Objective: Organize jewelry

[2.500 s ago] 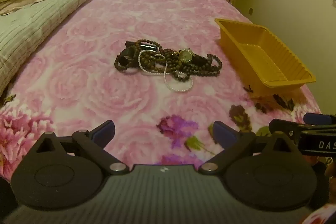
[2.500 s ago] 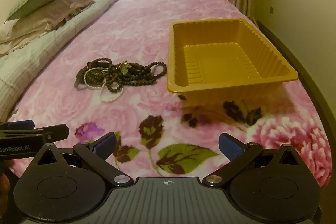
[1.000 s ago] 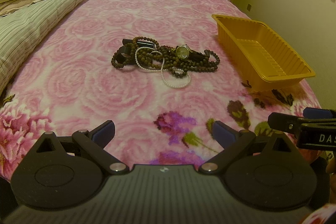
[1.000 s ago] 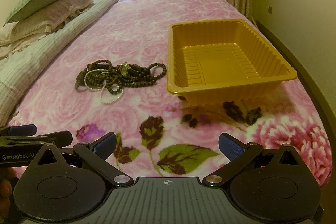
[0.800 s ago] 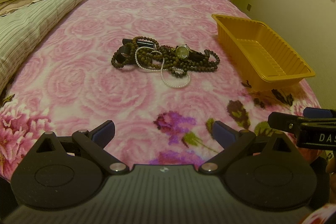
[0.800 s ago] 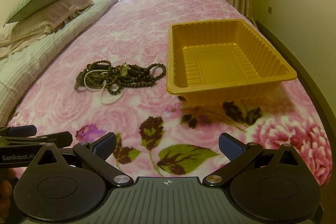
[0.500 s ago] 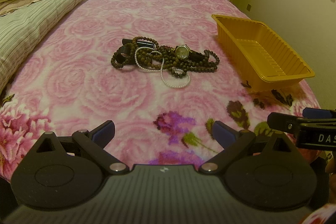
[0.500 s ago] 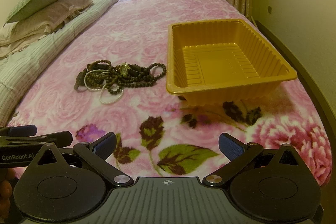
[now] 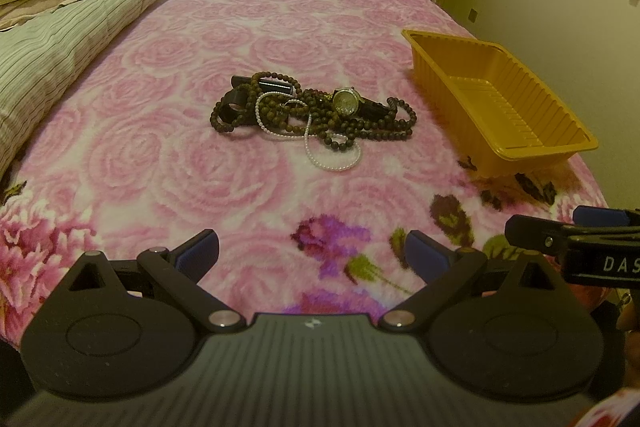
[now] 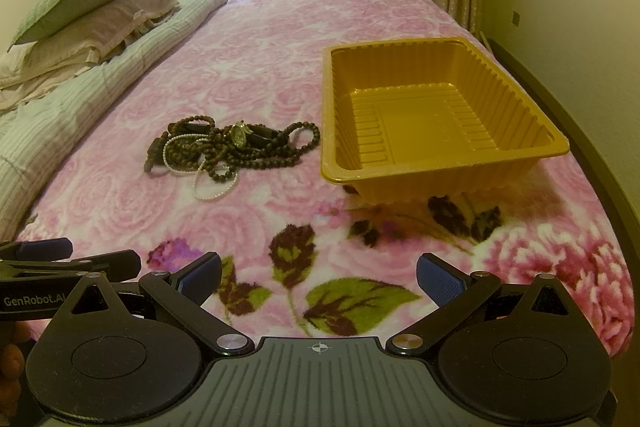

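Task progress: not started, judging from the layout. The jewelry pile (image 9: 312,115) lies tangled on the pink rose blanket (image 9: 180,167), and the yellow tray (image 10: 524,151) holds nothing visible.

Pile contents: dark bead strands (image 10: 260,155), 1 white pearl strand (image 9: 332,163), 1 wristwatch (image 9: 346,101) and a black band (image 9: 272,85). The strands overlap, so separating them remains to be done, then transfer to the tray.

Gripper state:
- Left gripper (image 9: 312,253): fingers spread wide, holding nothing, low over the near end of the bed.
- Right gripper (image 10: 320,275): fingers spread wide, holding nothing, beside the left unit.

Location: the pile sits near mid-bed, just left of the tray but apart from it; a strip of bare blanket separates them.

Clearance:
- Open blanket lies between both grippers and the pile; no obstacle on the approach path.
- Left boundary: the folded striped quilt (image 9: 52,47) and pillows (image 10: 88,15), well apart from the pile.
- Right boundary: the tray stands close to the bed edge, with the wall (image 10: 580,7) beyond. Room for lateral motion there looks limited.
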Motion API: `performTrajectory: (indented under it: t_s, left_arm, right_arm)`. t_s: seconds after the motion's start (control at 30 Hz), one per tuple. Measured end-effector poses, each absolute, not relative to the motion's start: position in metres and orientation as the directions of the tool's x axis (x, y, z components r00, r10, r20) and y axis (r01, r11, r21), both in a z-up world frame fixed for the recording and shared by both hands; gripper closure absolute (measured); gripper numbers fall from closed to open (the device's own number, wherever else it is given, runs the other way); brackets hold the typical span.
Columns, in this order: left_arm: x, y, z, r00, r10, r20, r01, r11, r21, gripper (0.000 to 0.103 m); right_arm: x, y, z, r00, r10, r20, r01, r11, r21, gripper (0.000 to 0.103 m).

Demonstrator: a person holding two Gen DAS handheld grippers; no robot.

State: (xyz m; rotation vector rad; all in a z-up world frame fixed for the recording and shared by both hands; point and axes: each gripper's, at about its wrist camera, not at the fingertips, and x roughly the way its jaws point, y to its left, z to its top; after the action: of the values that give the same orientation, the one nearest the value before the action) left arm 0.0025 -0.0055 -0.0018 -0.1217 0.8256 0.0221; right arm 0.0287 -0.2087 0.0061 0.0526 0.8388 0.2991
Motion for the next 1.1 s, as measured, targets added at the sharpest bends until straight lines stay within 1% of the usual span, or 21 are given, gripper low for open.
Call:
performTrajectory:
  t_s: [0.4,0.7,0.83,1.1]
  left_arm:
    - [0.003,-0.005,-0.001,0.678,-0.029,-0.735,-0.068,0.992,-0.102,0.004]
    - [0.006,-0.003,0.003,0.684,-0.032,-0.729,-0.06,0.993,-0.1,0.004]
    - [0.006,-0.001,0.004,0.692,-0.041,-0.721,-0.059,0.992,-0.112,0.004]
    - [0.013,0.009,0.007,0.71,-0.077,-0.7,-0.066,0.982,-0.174,0.004]
  right_arm:
    - [0.029,-0.208,0.006,0.63,0.284,-0.723,-0.241,0.956,0.165,0.0]
    - [0.032,-0.209,0.005,0.632,0.301,-0.714,-0.231,0.953,0.197,0.0]
    - [0.031,-0.216,0.005,0.64,0.326,-0.696,-0.222,0.945,0.239,0.0]
    - [0.033,-0.238,0.011,0.69,0.323,-0.648,-0.164,0.941,0.295,0.0]
